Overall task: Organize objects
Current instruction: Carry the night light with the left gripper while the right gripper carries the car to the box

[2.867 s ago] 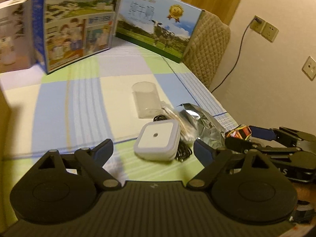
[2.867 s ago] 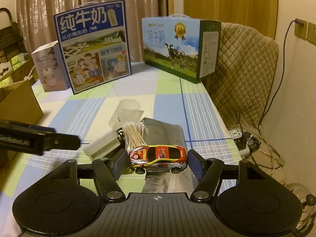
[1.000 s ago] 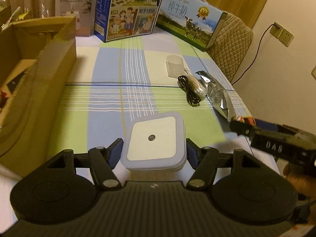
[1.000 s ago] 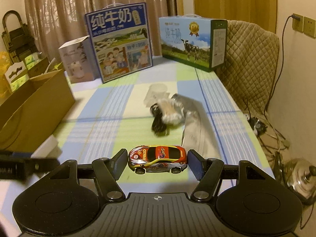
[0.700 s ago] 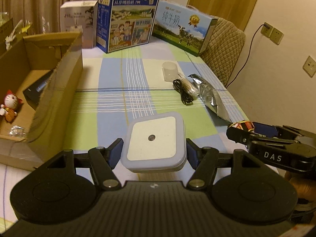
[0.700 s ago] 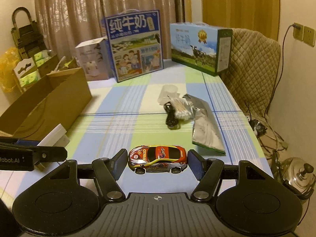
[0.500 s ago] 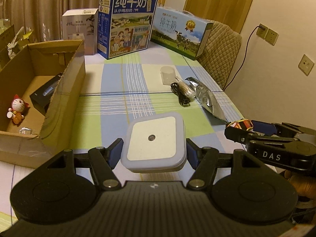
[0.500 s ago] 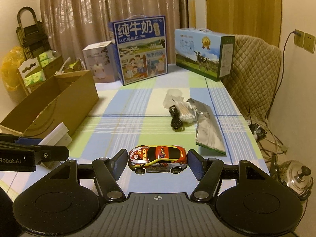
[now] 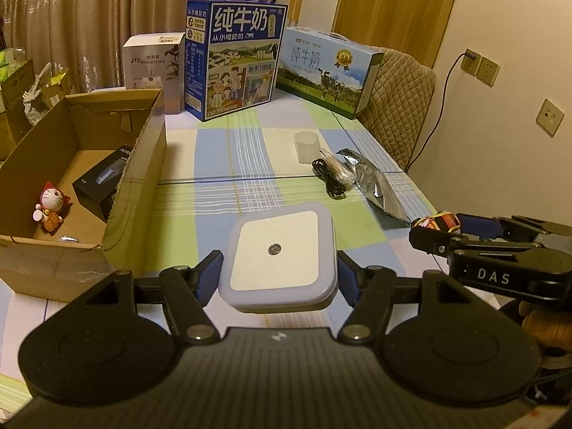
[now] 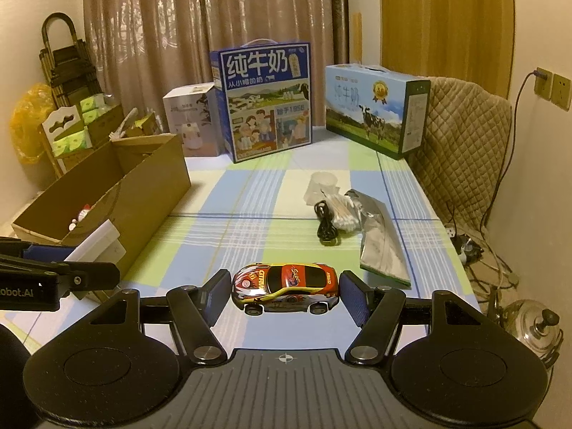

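Both loads lifted off the worktop [image 9: 250, 164] since earlier. Left gripper [image 9: 279, 271]: fingers clamped on one white square light [image 9: 279, 250], held aloft. Right gripper [image 10: 284, 291]: fingers gripping one toy car [image 10: 284, 286]. Step: carrying; next likely into the one cardboard box [image 9: 136, 164], far left. Remaining: one cable [image 9: 327, 178], one foil pouch [image 9: 379, 186], one plastic cup [image 9: 305, 144]

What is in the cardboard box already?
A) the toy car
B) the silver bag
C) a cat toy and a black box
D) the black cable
C: the cat toy and black box lie inside the cardboard box; the other things are outside it.
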{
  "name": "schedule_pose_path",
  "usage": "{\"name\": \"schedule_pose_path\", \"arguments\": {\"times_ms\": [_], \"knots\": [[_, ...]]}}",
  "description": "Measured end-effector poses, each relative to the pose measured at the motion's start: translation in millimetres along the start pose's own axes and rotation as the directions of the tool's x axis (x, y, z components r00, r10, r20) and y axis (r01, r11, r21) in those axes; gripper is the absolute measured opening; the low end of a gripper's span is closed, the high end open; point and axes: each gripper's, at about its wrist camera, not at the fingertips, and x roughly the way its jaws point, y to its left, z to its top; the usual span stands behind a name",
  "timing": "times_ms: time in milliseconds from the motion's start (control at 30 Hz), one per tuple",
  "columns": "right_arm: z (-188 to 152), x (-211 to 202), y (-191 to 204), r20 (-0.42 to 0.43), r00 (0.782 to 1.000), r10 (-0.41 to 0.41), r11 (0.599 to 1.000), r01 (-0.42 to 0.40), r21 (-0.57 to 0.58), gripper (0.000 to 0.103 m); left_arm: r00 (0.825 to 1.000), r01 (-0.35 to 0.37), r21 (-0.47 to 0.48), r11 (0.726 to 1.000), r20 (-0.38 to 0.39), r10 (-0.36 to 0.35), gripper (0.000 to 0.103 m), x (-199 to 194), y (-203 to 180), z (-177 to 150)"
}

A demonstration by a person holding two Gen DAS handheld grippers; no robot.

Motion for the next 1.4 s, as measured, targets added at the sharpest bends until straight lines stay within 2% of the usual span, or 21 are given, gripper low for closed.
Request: {"name": "schedule_pose_path", "arguments": {"times_ms": [1400], "knots": [[9, 8, 19, -0.002, 0.999, 0.035, 0.998, -0.035, -0.045, 0.063, 0.999, -0.010, -0.001, 1.000, 0.046, 0.010, 0.062, -23, 14, 14]]}}
